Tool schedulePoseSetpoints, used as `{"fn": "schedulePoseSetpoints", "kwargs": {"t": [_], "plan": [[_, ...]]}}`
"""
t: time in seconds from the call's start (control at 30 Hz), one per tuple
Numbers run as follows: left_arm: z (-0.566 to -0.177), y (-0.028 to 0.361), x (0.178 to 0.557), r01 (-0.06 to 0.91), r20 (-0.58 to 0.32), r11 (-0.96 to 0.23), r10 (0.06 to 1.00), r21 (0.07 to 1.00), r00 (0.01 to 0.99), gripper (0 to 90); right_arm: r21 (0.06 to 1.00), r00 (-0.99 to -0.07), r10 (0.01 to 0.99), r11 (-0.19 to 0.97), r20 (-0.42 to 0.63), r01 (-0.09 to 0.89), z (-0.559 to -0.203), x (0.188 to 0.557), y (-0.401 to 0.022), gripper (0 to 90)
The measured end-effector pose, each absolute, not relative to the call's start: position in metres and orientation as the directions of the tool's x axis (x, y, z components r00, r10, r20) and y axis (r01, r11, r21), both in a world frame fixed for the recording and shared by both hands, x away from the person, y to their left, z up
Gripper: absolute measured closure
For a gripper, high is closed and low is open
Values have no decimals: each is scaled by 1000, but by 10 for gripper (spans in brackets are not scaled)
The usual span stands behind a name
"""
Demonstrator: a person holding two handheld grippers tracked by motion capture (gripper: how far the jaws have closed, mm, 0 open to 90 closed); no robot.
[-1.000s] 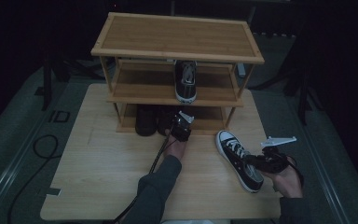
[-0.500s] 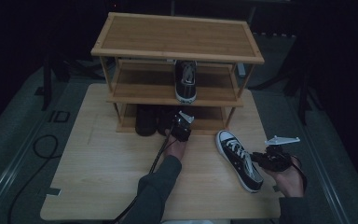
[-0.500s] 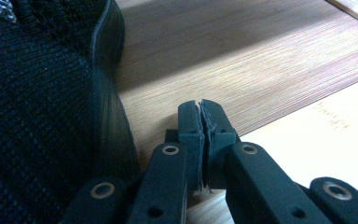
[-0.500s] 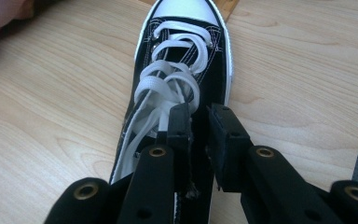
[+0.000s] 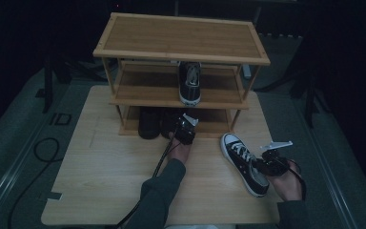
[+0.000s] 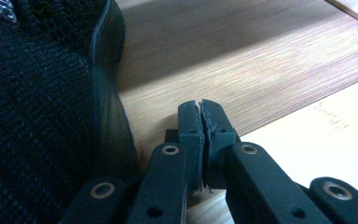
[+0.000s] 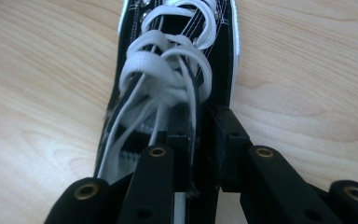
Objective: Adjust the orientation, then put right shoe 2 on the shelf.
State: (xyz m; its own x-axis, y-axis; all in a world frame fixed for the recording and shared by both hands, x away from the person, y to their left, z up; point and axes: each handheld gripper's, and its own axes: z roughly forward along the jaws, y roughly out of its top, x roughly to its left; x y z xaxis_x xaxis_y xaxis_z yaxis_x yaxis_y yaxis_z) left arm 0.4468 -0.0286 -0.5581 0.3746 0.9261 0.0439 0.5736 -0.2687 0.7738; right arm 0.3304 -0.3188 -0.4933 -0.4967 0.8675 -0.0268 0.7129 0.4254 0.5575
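Note:
A black high-top sneaker with white laces (image 5: 238, 155) lies on the wooden table at the right, toe toward the rack. My right gripper (image 5: 260, 165) is at its heel end. In the right gripper view the right gripper (image 7: 205, 126) is shut on the sneaker (image 7: 168, 70), one jaw inside the collar and one outside. My left gripper (image 5: 181, 127) reaches to the rack's bottom shelf beside a pair of dark shoes (image 5: 148, 121). In the left gripper view the left gripper (image 6: 201, 116) is shut on nothing, just right of a black mesh shoe (image 6: 37, 116).
A three-tier bamboo shoe rack (image 5: 181, 40) stands at the back of the table (image 5: 105, 181). A matching black sneaker (image 5: 190, 83) sits on its middle shelf. A black cable (image 5: 43, 152) lies on the floor at the left.
My right hand has sunk a little at the sneaker's heel. The left hand and the shoes on the rack have stayed put.

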Motion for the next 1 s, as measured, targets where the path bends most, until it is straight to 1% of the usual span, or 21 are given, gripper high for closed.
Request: {"fn": "schedulePoseSetpoints", "kwargs": {"t": [0.03, 0.1, 0.17, 0.3, 0.37, 0.43, 1.0], "plan": [[-558, -29, 447, 574, 44, -269, 926, 774, 375, 877, 557, -499, 866, 431, -34, 710, -495, 332, -317, 804], [-558, -28, 447, 574, 43, -269, 926, 774, 375, 877, 560, -500, 865, 432, -36, 707, -496, 333, -316, 871], [-558, -28, 447, 574, 43, -268, 926, 774, 375, 877, 567, -497, 867, 430, -40, 703, -494, 332, -316, 878], [-558, -28, 447, 575, 43, -269, 926, 773, 375, 877, 587, -488, 873, 400, -9, 704, -494, 331, -321, 882], [-558, -28, 447, 574, 44, -270, 926, 773, 376, 877, 604, -481, 876, 366, 34, 708, -494, 330, -326, 883], [-558, -28, 447, 574, 45, -271, 925, 773, 376, 877, 610, -481, 875, 355, 49, 709, -494, 330, -327, 883], [-558, -28, 447, 574, 44, -271, 925, 773, 377, 877, 635, -479, 874, 322, 86, 702, -491, 329, -330, 884]]}}
